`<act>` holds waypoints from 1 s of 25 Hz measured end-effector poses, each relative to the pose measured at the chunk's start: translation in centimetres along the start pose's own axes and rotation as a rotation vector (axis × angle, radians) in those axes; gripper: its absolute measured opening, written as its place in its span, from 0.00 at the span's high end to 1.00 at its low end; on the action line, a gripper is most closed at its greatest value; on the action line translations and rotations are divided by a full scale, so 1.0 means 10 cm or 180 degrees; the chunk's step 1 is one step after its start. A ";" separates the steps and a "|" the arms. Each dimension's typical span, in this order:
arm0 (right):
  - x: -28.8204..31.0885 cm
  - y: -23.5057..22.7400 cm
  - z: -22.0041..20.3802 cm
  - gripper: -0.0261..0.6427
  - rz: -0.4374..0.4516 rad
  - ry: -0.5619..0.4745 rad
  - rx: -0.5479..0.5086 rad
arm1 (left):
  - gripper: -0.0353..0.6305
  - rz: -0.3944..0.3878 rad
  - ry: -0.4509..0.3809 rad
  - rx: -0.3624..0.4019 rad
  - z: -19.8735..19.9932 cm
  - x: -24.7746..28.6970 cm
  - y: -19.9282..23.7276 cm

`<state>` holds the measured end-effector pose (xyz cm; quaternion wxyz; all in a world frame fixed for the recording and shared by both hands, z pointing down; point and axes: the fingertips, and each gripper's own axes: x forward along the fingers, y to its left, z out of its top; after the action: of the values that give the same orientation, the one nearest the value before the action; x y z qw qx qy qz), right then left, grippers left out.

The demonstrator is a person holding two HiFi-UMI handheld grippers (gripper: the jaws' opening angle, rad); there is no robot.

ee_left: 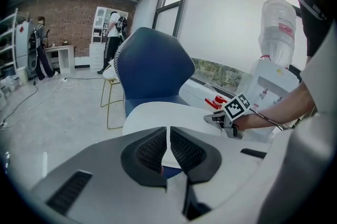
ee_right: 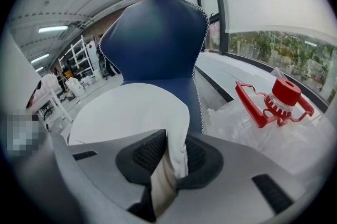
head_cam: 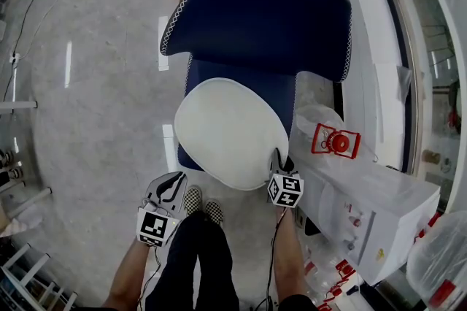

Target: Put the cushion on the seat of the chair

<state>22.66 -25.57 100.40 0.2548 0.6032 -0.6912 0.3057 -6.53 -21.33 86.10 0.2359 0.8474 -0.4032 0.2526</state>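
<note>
The white cushion (head_cam: 230,131) lies on the seat of the blue chair (head_cam: 255,17), covering most of it and overhanging the front edge. The right gripper (ee_right: 171,140) has its jaws clenched on the cushion's edge at the front right corner of the seat, with a fold of white fabric pinched between them. The left gripper (ee_left: 168,132) is off the front left corner of the seat, clear of the cushion, its jaws drawn together with nothing between them. Just beside the chair's right side lies a clear water bottle (head_cam: 325,128) with a red cap, next to a white dispenser (head_cam: 368,218).
</note>
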 end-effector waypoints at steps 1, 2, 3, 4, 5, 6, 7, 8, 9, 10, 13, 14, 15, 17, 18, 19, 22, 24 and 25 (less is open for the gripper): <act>-0.02 -0.01 0.01 0.86 0.0019 -0.0020 0.0059 | 0.90 -0.0002 -0.0009 -0.0001 0.02 -0.01 0.00; -0.03 -0.02 0.02 0.85 0.0027 -0.0040 0.0118 | 0.90 -0.0006 -0.0016 0.0002 0.03 -0.01 0.01; -0.05 -0.04 0.03 0.82 0.0020 -0.0057 0.0164 | 0.90 -0.0011 -0.0021 0.0008 0.05 -0.02 0.01; -0.07 -0.07 0.04 0.79 -0.0002 -0.0071 0.0197 | 0.90 -0.0012 -0.0026 0.0015 0.07 -0.03 0.02; -0.09 -0.09 0.05 0.76 -0.0035 -0.0079 0.0218 | 0.90 -0.0009 -0.0033 0.0021 0.10 -0.04 0.02; -0.11 -0.12 0.06 0.72 -0.0075 -0.0078 0.0226 | 0.90 -0.0001 -0.0041 0.0027 0.12 -0.06 0.03; -0.12 -0.15 0.06 0.69 -0.0113 -0.0066 0.0215 | 0.90 0.0008 -0.0049 0.0032 0.14 -0.07 0.03; -0.14 -0.16 0.07 0.66 -0.0138 -0.0049 0.0188 | 0.90 0.0014 -0.0057 0.0035 0.16 -0.08 0.02; -0.17 -0.16 0.08 0.65 -0.0143 -0.0036 0.0154 | 0.90 0.0015 -0.0066 0.0037 0.19 -0.10 0.01; -0.20 -0.16 0.09 0.64 -0.0131 -0.0033 0.0132 | 0.90 0.0012 -0.0075 0.0041 0.21 -0.12 -0.01; -0.30 -0.12 0.17 0.63 -0.0079 -0.0058 0.0161 | 0.90 0.0019 -0.0108 0.0080 0.31 -0.19 -0.06; -0.34 -0.10 0.19 0.63 -0.0070 -0.0067 0.0171 | 0.90 0.0026 -0.0124 0.0089 0.34 -0.22 -0.07; -0.37 -0.08 0.23 0.63 -0.0060 -0.0077 0.0174 | 0.90 0.0034 -0.0142 0.0095 0.38 -0.24 -0.07; -0.44 -0.02 0.30 0.63 -0.0022 -0.0105 0.0165 | 0.90 0.0048 -0.0177 0.0106 0.46 -0.31 -0.08; -0.49 0.02 0.34 0.63 0.0007 -0.0121 0.0154 | 0.90 0.0055 -0.0193 0.0112 0.49 -0.34 -0.09; -0.54 0.05 0.39 0.63 0.0032 -0.0135 0.0134 | 0.90 0.0060 -0.0209 0.0120 0.53 -0.38 -0.10; -0.73 0.16 0.57 0.63 0.0089 -0.0189 0.0059 | 0.90 0.0069 -0.0269 0.0152 0.69 -0.52 -0.15; -0.89 0.25 0.70 0.63 0.0143 -0.0255 0.0033 | 0.90 0.0082 -0.0315 0.0167 0.81 -0.62 -0.18; -0.96 0.30 0.76 0.63 0.0180 -0.0289 0.0021 | 0.90 0.0092 -0.0337 0.0172 0.87 -0.67 -0.19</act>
<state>21.21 -24.35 87.88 0.2124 0.5975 -0.7178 0.2873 -6.61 -21.71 74.95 0.1876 0.8597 -0.4203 0.2215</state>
